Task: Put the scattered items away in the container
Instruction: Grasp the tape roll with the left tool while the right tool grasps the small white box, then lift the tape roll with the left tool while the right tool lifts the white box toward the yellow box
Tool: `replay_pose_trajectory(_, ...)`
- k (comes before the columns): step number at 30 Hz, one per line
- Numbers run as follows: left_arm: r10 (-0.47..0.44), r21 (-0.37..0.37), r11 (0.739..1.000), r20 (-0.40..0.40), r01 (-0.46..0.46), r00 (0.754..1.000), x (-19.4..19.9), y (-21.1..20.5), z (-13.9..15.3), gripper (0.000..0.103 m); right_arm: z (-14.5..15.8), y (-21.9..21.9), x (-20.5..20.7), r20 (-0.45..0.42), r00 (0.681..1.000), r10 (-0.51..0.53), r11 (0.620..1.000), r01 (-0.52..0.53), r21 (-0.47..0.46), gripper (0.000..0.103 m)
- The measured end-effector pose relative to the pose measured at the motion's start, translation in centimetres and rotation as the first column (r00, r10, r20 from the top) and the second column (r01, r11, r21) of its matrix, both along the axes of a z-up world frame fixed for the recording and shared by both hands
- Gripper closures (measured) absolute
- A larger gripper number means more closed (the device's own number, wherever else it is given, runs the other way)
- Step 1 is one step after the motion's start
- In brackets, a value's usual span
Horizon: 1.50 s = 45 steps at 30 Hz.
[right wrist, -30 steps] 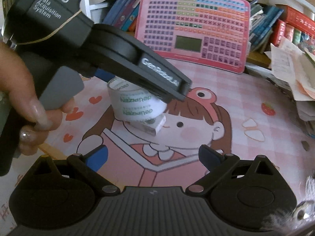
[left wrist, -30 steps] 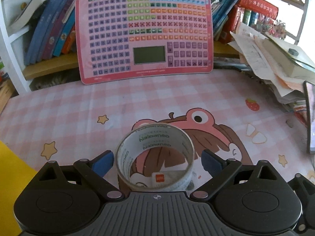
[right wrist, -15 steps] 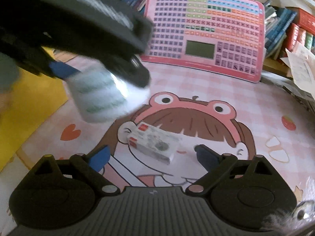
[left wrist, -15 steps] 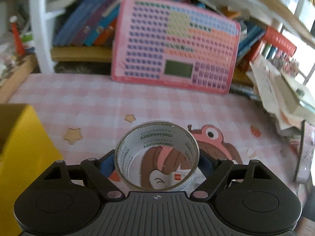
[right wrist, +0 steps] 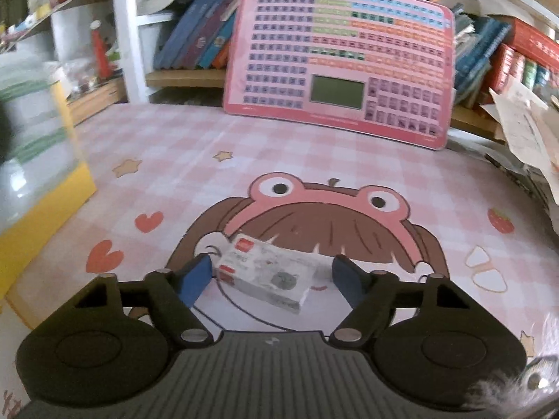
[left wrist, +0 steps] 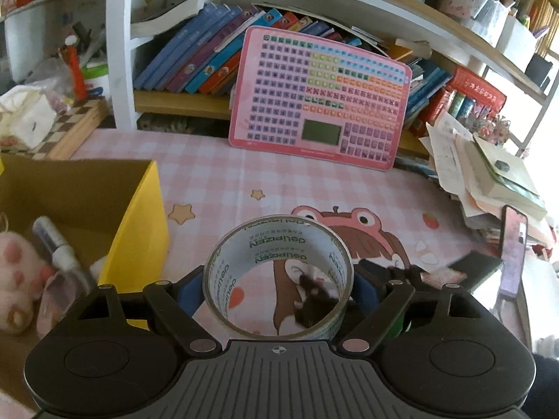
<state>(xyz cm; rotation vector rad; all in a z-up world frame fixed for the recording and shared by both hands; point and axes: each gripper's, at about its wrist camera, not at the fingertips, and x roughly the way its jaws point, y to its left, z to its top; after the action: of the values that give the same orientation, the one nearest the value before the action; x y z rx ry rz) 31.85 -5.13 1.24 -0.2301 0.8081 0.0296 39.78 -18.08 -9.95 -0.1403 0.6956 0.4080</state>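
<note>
My left gripper (left wrist: 278,284) is shut on a clear tape roll (left wrist: 251,244) and holds it in the air, just right of the yellow cardboard box (left wrist: 139,223). The box holds a plush toy (left wrist: 14,272) and a marker (left wrist: 57,248). My right gripper (right wrist: 272,274) is open low over the mat, its blue pads on either side of a small white box (right wrist: 269,274) that lies flat on the cartoon girl picture. The yellow box (right wrist: 45,202) shows at the left of the right wrist view, with the blurred tape roll (right wrist: 31,132) above it.
A pink keyboard toy (left wrist: 321,97) leans on the bookshelf at the back. A pile of papers and books (left wrist: 489,174) and a phone (left wrist: 512,255) lie at the right. A pink checked mat (right wrist: 279,150) covers the table.
My left gripper closed on the tape roll, lifted it and carried it left to the yellow box. My right gripper moved forward and down around the small white box.
</note>
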Motion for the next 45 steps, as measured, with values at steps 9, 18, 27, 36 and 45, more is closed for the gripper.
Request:
replay_pose_trajectory(9,-0.003,0.023,1.000,0.037,0.003,0.999,-2.3,-0.3,1.2,0.018,0.6,-1.2,-1.0,0.007,1.000,-0.019,1.000,0.019,0.022,0.045)
replay_pose_trajectory(18,-0.047,0.008,0.999,0.056,0.047,0.997,-4.0,-0.5,1.1,0.018,1.9,-2.7,-3.6,0.010,1.000,0.000,1.000,0.000,0.029,0.044)
replay_pose_trajectory(27,-0.131,-0.023,0.991,0.069,0.133,0.989,-6.9,-0.6,0.1,0.018,4.4,-4.0,-8.8,0.028,1.000,0.012,1.000,-0.012,0.004,0.044)
replay_pose_trajectory(36,-0.195,-0.108,0.973,0.090,0.204,0.977,-11.6,1.5,-0.7,0.018,5.7,-4.0,-15.1,-0.005,0.998,-0.056,0.998,0.056,-0.019,0.044)
replay_pose_trajectory(45,-0.191,-0.197,0.959,0.091,0.206,0.977,-17.5,5.7,-1.2,0.018,6.3,-0.7,-21.3,-0.023,0.994,-0.105,0.994,0.104,-0.040,0.044)
